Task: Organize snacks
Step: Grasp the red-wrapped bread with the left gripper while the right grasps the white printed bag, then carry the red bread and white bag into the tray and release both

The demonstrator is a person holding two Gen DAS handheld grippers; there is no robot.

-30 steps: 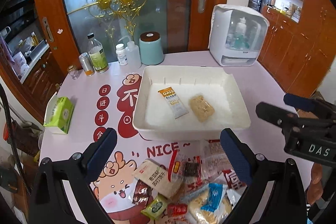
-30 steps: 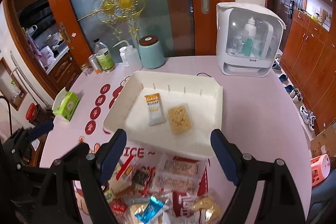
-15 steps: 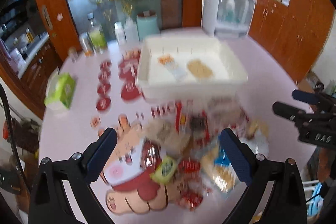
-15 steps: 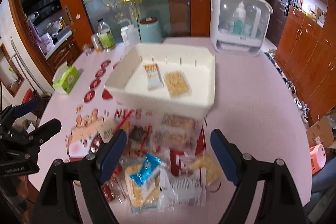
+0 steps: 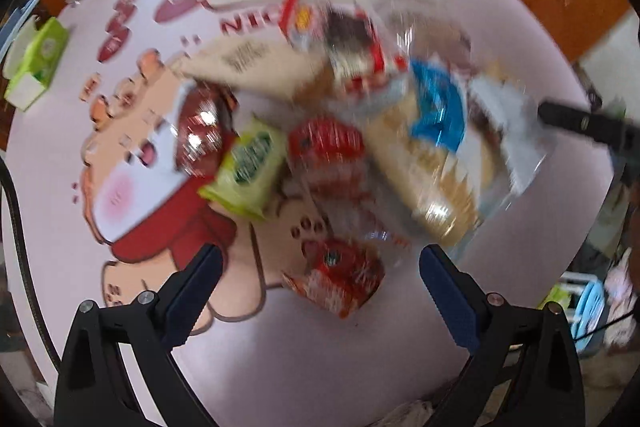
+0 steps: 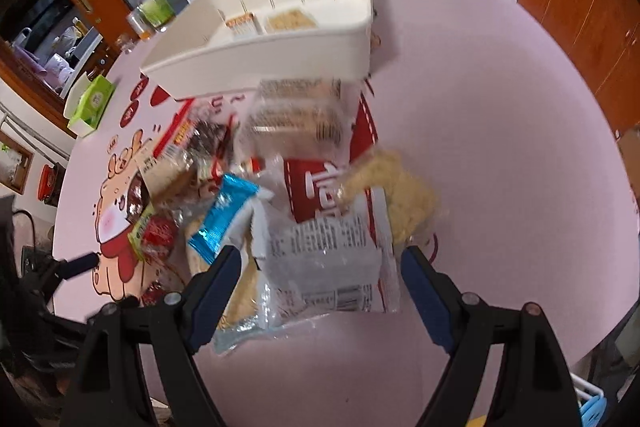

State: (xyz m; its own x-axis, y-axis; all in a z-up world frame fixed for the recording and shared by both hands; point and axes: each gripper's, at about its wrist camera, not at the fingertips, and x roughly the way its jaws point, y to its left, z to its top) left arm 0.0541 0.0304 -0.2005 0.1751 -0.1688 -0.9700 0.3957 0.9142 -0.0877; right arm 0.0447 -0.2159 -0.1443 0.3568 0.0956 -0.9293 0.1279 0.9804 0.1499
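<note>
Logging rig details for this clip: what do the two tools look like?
Both match. The left tool and right tool each have black angular plastic arms with silver screws, ending in dark blue ribbed pads. A thin black cable runs along the left view's edge.

Both tongs, left [image 5: 320, 281] and right [image 6: 320, 273], have dropped toward the snack pile [image 6: 304, 195].

One white tray [image 6: 280, 43] holds two snacks: an orange-topped bar [image 6: 241, 23] and a pale cracker pack [image 6: 291, 20]. One green tissue box [image 6: 93, 101] sits apart on the pink surface [image 6: 500, 147]. The loose snack pile [image 6: 304, 195] is too blurred to count exactly.
</note>
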